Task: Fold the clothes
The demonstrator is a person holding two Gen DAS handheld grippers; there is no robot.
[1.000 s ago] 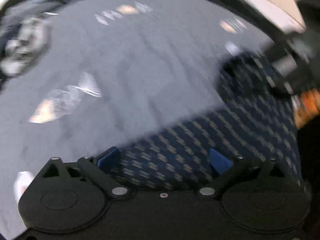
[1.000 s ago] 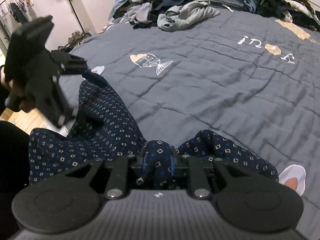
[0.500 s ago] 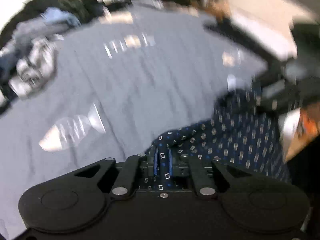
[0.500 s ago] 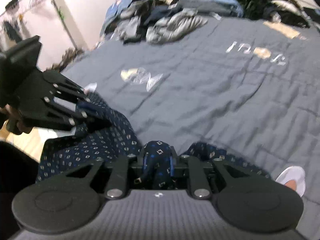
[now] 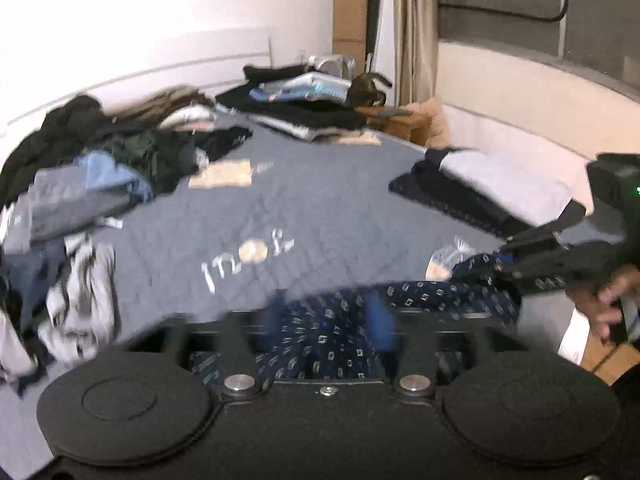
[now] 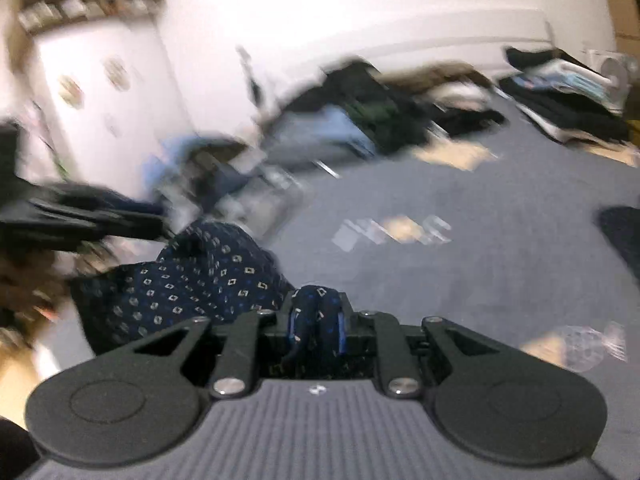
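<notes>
Grey quilted bedcover (image 5: 320, 216) spreads beneath piled clothes (image 5: 100, 176), white wall (image 5: 160, 20) behind.

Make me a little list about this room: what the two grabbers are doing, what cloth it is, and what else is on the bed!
cloth: navy patterned garment, lifted over the bed
right gripper: shut on a bunched fold of the garment
left gripper: jaws apart, have just been opening; garment lies between the blurred blue pads, not pinched
bed cover: grey quilt with pale lettering
unfolded pile: mixed clothes at the quilt's left
folded stacks: far end and right edge
</notes>
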